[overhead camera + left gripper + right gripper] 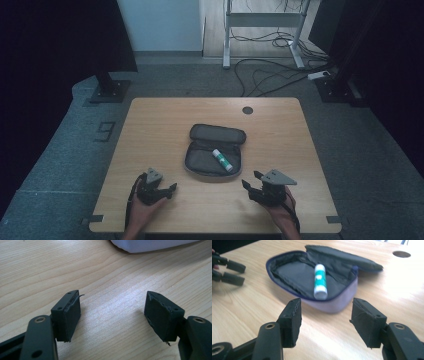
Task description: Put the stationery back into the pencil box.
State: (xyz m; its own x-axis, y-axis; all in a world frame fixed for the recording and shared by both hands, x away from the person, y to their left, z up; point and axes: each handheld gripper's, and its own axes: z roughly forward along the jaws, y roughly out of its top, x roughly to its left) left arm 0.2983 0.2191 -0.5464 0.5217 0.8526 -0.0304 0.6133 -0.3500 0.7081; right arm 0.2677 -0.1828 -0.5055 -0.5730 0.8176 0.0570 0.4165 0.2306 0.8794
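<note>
Both grippers, left [172,188] and right [248,181], gape wide and empty beside the open pouch [202,162] holding a tube [222,160].

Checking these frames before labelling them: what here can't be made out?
- Print on the white-and-green tube: blurred in the right gripper view, too small in the high view.
- Grey zip pouch: cut off by the left gripper view's top edge.
- Pouch floor beneath the tube: hidden.
</note>
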